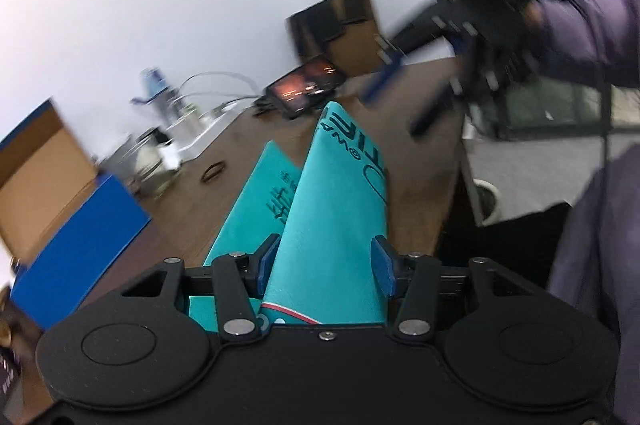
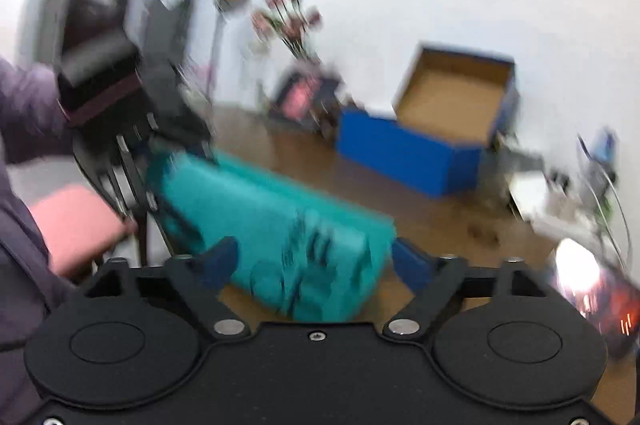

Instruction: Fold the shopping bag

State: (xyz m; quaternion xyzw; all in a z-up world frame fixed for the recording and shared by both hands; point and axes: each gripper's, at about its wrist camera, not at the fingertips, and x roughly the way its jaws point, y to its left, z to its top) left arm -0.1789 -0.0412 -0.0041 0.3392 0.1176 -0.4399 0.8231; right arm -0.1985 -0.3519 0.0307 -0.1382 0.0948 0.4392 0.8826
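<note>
The table (image 1: 420, 161) carries the teal shopping bag (image 1: 320, 225), its long axis running toward twelve o'clock between the left tool's (image 1: 326, 261) parted fingers. The right tool (image 2: 312, 261), also parted, straddles its other end.

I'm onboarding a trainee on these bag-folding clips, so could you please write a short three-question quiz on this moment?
1. True or false: the teal shopping bag lies between the left gripper fingers.
2. Which colour is the outside of the open cardboard box on the wooden table? A red, B blue, C green.
3. In the left wrist view, is the right gripper touching the bag or held above it?

Key: 1 true; the jaws stand apart around a raised fold. 2 B. 3 Held above the far end, clear of the bag, though motion blur hides detail.
</note>
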